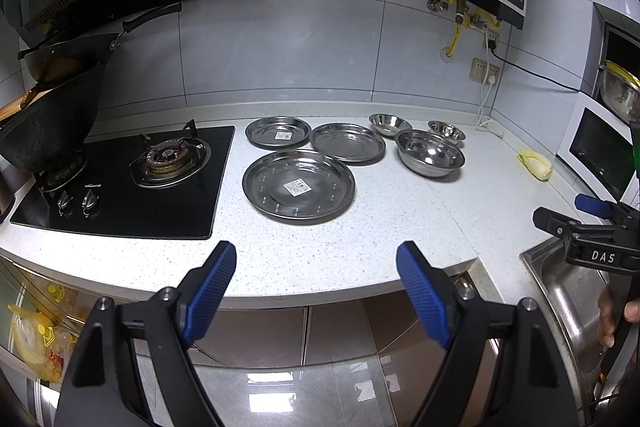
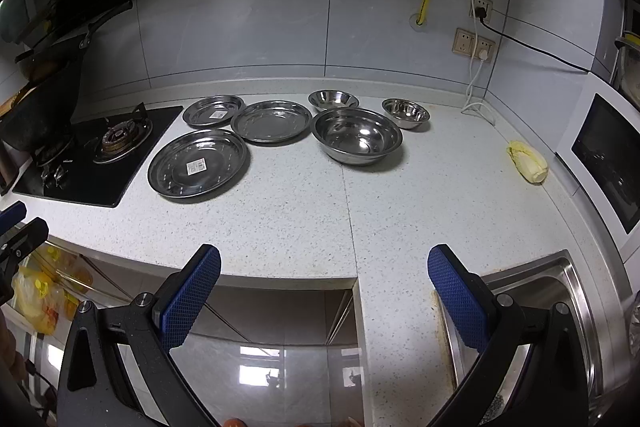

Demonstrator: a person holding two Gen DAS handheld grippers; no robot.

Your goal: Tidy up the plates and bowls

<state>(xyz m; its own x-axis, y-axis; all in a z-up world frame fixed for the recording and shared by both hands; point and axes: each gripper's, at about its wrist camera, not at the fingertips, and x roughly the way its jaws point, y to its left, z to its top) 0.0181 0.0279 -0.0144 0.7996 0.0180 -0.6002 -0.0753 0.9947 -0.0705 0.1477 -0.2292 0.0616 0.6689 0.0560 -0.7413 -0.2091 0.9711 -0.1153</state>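
Note:
Three steel plates lie on the white counter (image 1: 360,227): a large one (image 1: 298,187) (image 2: 199,165) in front, a small one (image 1: 278,133) (image 2: 214,111) behind it, a medium one (image 1: 347,142) (image 2: 271,121) to the right. Three steel bowls stand right of them: a large bowl (image 1: 430,152) (image 2: 357,135), a small bowl (image 1: 389,124) (image 2: 333,99) behind it, and another small bowl (image 1: 446,131) (image 2: 405,112) at the far right. My left gripper (image 1: 316,259) is open and empty at the counter's front edge. My right gripper (image 2: 324,263) is open and empty, also short of the counter edge.
A black gas hob (image 1: 128,179) with a dark pot (image 1: 44,131) is at the left. A steel sink (image 2: 552,291) is at the right front. A yellowish vegetable piece (image 2: 527,161) lies near a microwave (image 2: 604,155). Cables hang by the wall sockets (image 2: 474,45).

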